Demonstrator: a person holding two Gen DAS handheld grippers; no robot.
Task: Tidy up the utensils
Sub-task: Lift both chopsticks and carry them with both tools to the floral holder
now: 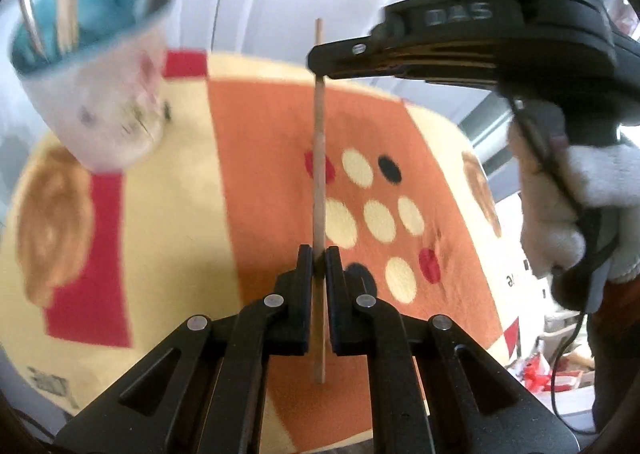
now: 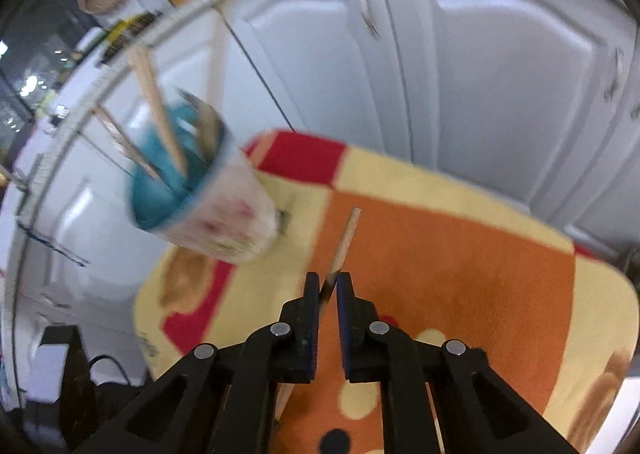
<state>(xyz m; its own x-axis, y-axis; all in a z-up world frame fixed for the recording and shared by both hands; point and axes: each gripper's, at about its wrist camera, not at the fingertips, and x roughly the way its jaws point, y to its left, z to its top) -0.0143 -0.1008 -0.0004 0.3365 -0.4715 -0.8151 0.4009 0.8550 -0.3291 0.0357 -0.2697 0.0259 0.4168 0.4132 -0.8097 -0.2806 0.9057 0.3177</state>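
A wooden chopstick stands upright above the table, gripped low by my left gripper and near its top by my right gripper, which reaches in from the right. In the right wrist view the same chopstick sticks out forward from between the shut fingers of my right gripper. A white cup with a teal inside stands at the table's far left, holding chopsticks and metal utensils; it also shows in the right wrist view, left of the held chopstick.
The table is covered by a cloth in orange, cream and red with dots. White cabinet doors stand behind the table. A white-gloved hand holds the right gripper's handle. Clutter lies on the floor at right.
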